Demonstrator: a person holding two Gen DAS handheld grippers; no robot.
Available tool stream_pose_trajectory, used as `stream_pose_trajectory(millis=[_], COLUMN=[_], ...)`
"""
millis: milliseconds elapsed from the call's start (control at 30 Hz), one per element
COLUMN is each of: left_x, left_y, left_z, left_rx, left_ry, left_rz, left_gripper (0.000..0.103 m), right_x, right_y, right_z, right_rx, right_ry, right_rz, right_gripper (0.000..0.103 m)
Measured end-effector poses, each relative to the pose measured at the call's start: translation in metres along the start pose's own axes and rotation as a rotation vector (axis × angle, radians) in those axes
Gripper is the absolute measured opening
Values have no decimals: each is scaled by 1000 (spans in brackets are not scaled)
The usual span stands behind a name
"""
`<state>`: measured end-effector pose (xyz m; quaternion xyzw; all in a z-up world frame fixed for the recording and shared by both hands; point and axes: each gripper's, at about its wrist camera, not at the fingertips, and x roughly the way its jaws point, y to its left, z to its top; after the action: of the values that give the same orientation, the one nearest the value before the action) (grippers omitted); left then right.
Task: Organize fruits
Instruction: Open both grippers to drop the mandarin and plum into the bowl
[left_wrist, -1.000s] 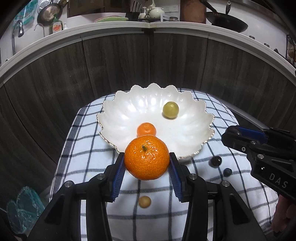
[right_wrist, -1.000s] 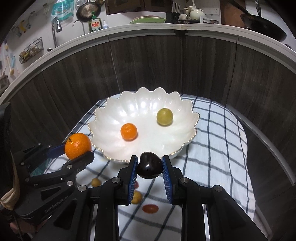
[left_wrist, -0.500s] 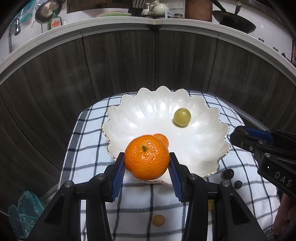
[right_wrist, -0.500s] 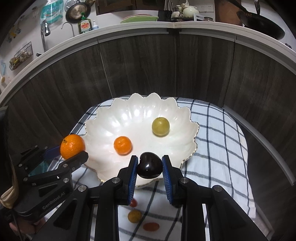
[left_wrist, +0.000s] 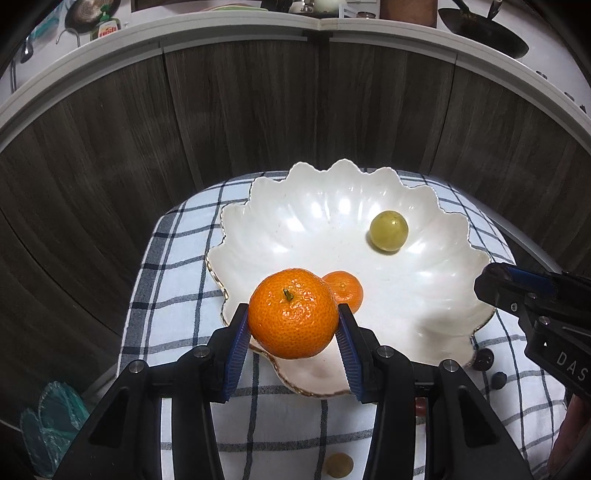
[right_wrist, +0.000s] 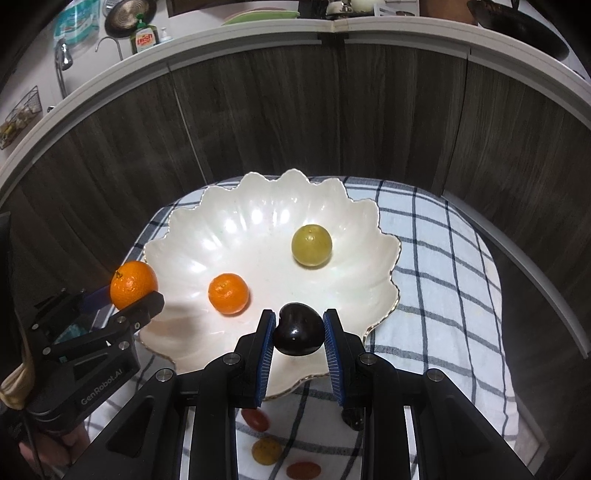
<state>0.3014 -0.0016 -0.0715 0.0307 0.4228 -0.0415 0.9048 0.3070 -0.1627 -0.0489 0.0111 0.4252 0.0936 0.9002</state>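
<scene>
A white scalloped bowl (left_wrist: 321, 218) (right_wrist: 240, 229) sits on a checked cloth. It holds a small orange (left_wrist: 345, 288) (right_wrist: 228, 293) and a green grape (left_wrist: 389, 230) (right_wrist: 311, 245). My left gripper (left_wrist: 293, 323) is shut on a large mandarin (left_wrist: 293, 313) above the bowl's near left rim; the mandarin also shows in the right wrist view (right_wrist: 133, 284). My right gripper (right_wrist: 298, 334) is shut on a dark cherry (right_wrist: 298, 334) over the bowl's near rim. In the left wrist view the right gripper (left_wrist: 535, 306) shows at the right edge.
Small loose fruits lie on the cloth (right_wrist: 436, 266) in front of the bowl: a yellow one (left_wrist: 338, 474) (right_wrist: 266, 450), red ones (right_wrist: 256, 419) (right_wrist: 303, 470), dark ones (left_wrist: 484, 360) (left_wrist: 499, 380). Dark wood panels (left_wrist: 258, 110) rise behind, under a white counter edge (left_wrist: 236, 31).
Both grippers have moved forward with their fruit, from in front of the bowl to over its near rim. The bowl and its two fruits have not moved.
</scene>
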Motion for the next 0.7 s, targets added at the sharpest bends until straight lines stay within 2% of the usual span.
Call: stream_pose_trajectory(millis=[300, 333, 367, 433, 500, 600, 700], left_x=[10, 10, 8, 2, -3, -5, -7], left_y=[1, 1, 1, 0, -1, 1, 3], left_z=[3, 3, 3, 3, 5, 7, 8], left_rx=[-23, -24, -26, -20, -8, -14, -26], left_ry=[33, 35, 29, -6, -27, -23, -26], left_rz=[-11, -17, -16, 7, 19, 21, 21], left_gripper=[46, 52, 66, 81, 83, 88, 95], right_x=[9, 9, 9, 8, 6, 1, -3], right_y=[-1, -1, -1, -2, -2, -5, -6], right_z=[1, 1, 1, 1, 1, 2, 4], right_rx=[5, 7, 8, 6, 7, 22, 28], right_ry=[28, 28, 29, 28, 20, -3, -19], right_rz=[-7, -7, -7, -23, -25, -49, -75], right_gripper=[29, 29, 29, 31, 50, 70, 74])
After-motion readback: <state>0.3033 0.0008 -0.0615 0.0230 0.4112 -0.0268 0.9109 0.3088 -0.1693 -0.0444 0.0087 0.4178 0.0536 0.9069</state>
